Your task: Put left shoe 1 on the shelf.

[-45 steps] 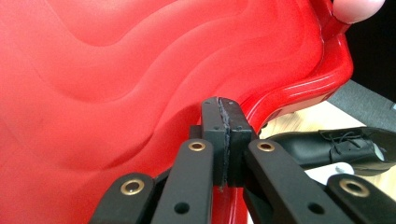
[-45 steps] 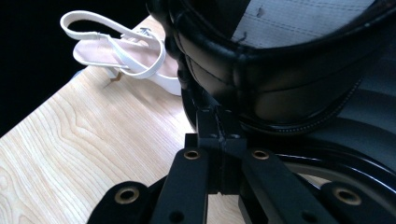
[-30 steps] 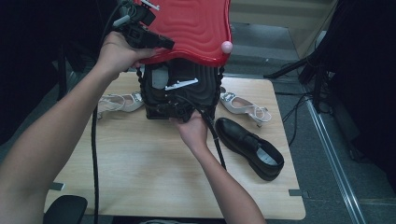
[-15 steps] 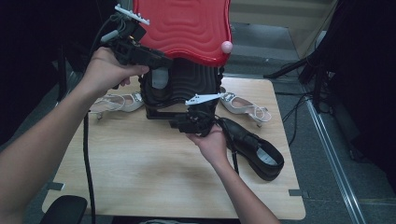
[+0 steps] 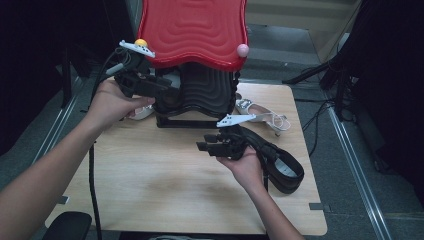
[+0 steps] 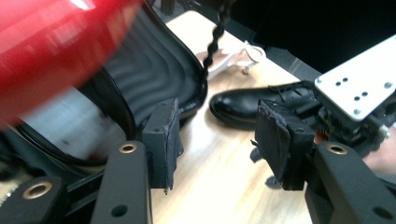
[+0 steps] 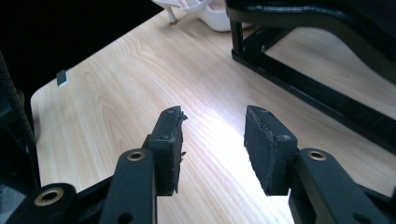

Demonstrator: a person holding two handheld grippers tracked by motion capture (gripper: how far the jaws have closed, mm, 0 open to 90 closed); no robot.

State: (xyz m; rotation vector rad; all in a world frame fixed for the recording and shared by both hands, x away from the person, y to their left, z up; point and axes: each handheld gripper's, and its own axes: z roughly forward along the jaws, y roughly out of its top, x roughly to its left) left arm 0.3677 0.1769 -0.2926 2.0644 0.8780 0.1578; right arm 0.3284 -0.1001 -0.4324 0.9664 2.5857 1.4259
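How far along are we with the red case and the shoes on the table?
Done: the red case stands open on the table. In hand: nothing. The jaws of the left gripper and right gripper have just been opening, with nothing between them. Left: the black shoe and white heeled sandal lie outside the case.

Red rippled lid of the open case [image 5: 192,30]: glossy hard plastic. Black ribbed case lining [image 6: 154,74]: matt, moulded. Pale table top [image 5: 165,185]: smooth wood-grain laminate, slight sheen. Black lace-up shoe [image 6: 247,102]: polished leather look, shiny toe. White strappy heeled sandal [image 5: 262,116]: satin-like. Black gripper pads [image 7: 268,144]: rough matt foam, frayed edges.
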